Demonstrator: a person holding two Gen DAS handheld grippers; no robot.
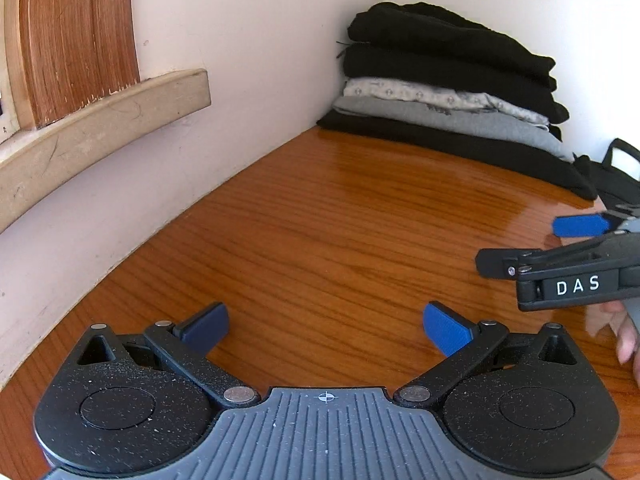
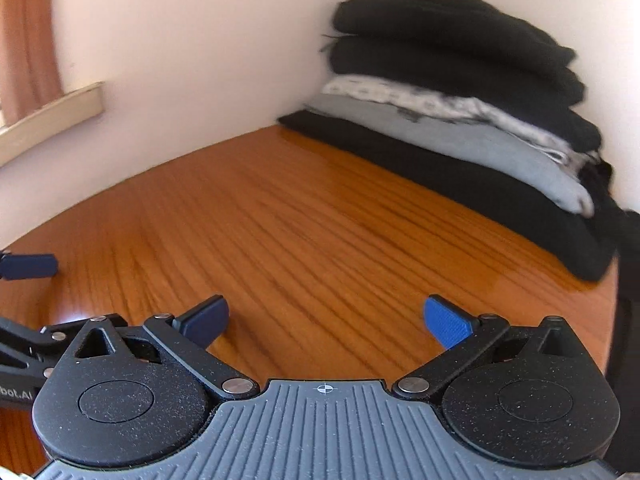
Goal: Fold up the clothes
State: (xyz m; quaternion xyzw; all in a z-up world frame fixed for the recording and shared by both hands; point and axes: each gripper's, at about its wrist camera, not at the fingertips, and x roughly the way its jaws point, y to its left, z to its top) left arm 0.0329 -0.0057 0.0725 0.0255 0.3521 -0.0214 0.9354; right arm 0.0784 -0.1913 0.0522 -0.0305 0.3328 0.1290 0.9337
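Note:
A stack of folded clothes (image 1: 448, 92) sits in the far right corner of the wooden table (image 1: 320, 220): black at the bottom, then grey, a patterned white one, and two black on top. The same stack of clothes (image 2: 460, 120) fills the right of the right wrist view. My left gripper (image 1: 326, 326) hovers open over bare wood, nothing between its blue pads. My right gripper (image 2: 326, 320) is also wide open and empty above the table (image 2: 280, 220). In the left wrist view the right gripper's body comes in from the right edge, one blue fingertip (image 1: 580, 225) showing.
White walls meet behind the stack. A beige sill (image 1: 100, 128) and a wooden frame (image 1: 76, 40) run along the left wall. A black strap or bag (image 1: 616, 176) lies right of the stack. A hand (image 1: 624, 332) holds the right gripper. The left gripper's blue fingertip (image 2: 28, 266) shows at left.

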